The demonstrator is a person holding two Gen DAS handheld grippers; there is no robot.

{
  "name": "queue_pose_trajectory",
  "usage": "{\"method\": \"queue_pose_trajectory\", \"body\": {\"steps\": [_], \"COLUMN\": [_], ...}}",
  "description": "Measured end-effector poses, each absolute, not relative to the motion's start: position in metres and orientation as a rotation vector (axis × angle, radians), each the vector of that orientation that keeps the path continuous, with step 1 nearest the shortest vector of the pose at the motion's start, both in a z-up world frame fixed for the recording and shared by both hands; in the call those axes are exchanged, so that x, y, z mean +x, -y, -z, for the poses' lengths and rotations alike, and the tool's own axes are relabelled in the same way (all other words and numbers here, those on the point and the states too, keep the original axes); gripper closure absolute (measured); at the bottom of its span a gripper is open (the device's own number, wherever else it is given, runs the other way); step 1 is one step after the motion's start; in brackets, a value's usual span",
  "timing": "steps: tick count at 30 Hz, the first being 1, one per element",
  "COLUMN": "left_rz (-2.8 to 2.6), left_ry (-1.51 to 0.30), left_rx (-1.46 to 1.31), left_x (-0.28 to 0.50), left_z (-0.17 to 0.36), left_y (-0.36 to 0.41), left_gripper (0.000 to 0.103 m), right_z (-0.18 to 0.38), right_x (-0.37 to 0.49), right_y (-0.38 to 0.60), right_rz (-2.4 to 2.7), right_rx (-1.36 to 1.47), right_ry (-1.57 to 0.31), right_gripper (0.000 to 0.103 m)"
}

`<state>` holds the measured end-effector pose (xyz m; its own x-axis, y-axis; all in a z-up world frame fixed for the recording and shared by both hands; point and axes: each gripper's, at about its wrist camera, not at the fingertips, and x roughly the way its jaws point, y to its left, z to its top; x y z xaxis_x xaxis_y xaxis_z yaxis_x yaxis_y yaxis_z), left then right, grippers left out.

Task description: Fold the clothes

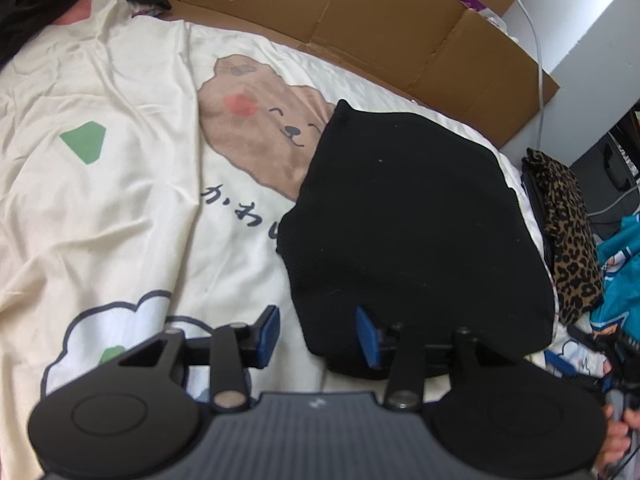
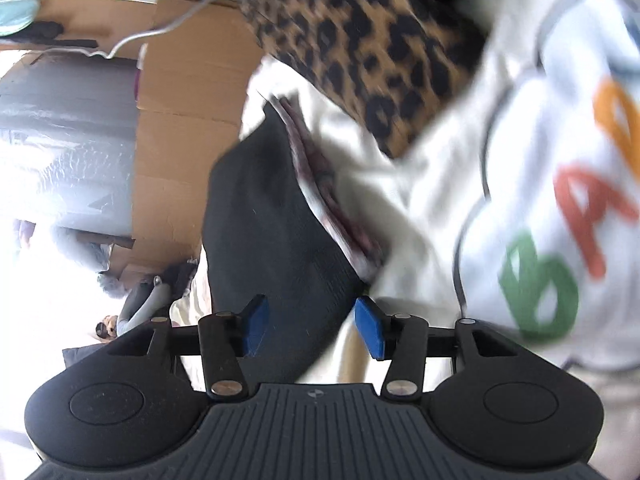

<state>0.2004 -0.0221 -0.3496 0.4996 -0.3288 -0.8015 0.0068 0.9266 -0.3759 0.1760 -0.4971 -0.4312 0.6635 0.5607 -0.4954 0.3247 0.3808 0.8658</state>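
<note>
Soft, limp folded black knit garment [image 1: 416, 224], lower right of frame; best gripped at thick near edge; left gripper [image 1: 318, 332] and right gripper [image 2: 314, 326] part-open, clamping nothing.

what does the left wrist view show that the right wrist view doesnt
Only the left wrist view shows the brown bear print on the cream bedsheet and the whole folded black garment lying flat, with the left tongs open at its near edge.
Only the right wrist view shows the white fabric with coloured letters and the right tongs, open with black cloth between the pads.
Both show the black garment, the leopard-print cloth and the cardboard.
</note>
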Motion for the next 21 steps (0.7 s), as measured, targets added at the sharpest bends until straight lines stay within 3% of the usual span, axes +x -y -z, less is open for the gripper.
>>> {"method": "queue_pose_trajectory", "body": {"steps": [21], "left_rz": [0.223], "left_ry": [-1.044], "left_rx": [-0.358], "left_x": [0.204], "left_z": [0.355], "left_y": [0.016], "left_gripper": [0.057], "right_z": [0.432], "right_x": [0.192], "right_y": [0.457], "right_rz": [-0.204], "right_rx": [1.22], "right_ry": [-0.955], "right_gripper": [0.05]}}
